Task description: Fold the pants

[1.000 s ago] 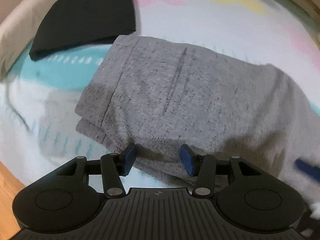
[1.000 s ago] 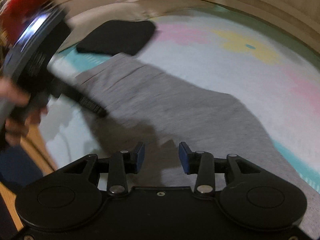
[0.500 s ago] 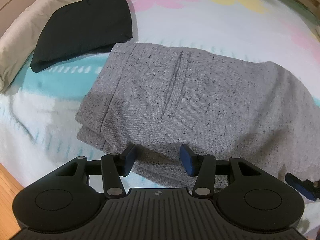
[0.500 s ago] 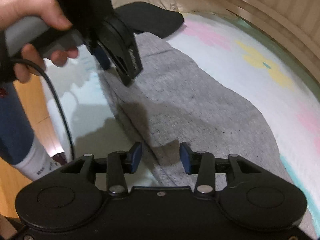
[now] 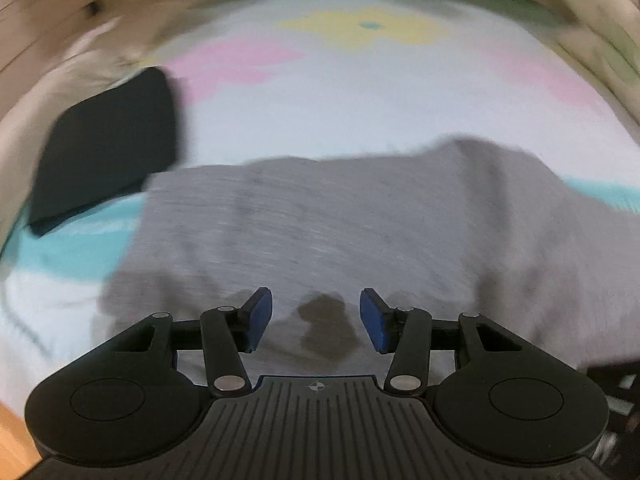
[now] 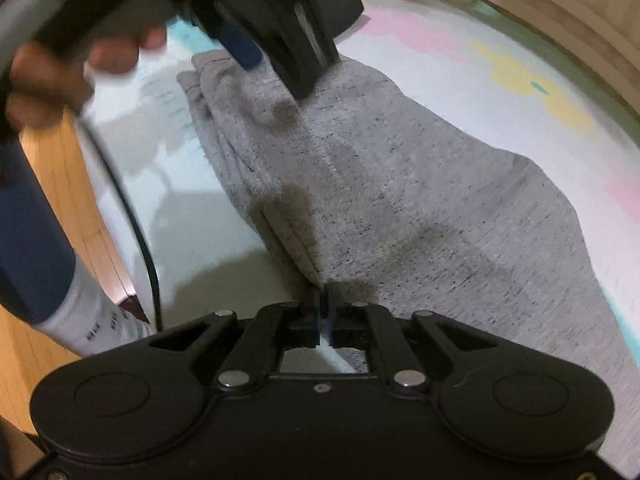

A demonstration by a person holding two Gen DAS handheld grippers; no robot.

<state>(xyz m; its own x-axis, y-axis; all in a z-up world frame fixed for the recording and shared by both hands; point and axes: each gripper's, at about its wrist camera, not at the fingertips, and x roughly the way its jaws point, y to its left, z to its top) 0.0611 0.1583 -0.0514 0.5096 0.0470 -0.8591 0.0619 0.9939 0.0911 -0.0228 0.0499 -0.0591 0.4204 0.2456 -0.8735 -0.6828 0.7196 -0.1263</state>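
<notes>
The grey speckled pants (image 5: pixel 340 224) lie folded lengthwise on the flowered bedsheet (image 5: pixel 360 92). In the left wrist view my left gripper (image 5: pixel 316 318) is open, its blue pads hovering just over the near part of the fabric. It also shows in the right wrist view (image 6: pixel 276 40), held by a hand above the waistband end. My right gripper (image 6: pixel 325 300) is shut on the near folded edge of the pants (image 6: pixel 400 200).
A folded black garment (image 5: pixel 108 144) lies on the sheet at the left, beside a beige pillow (image 5: pixel 72 68). Wooden bed rails (image 5: pixel 80 8) ring the far side. A wooden floor (image 6: pixel 60 184), a black cable (image 6: pixel 140 240) and the person's leg are at the left.
My right gripper has closed on the pants' near edge. My left gripper has moved forward over the fabric and tilted up, with motion blur.
</notes>
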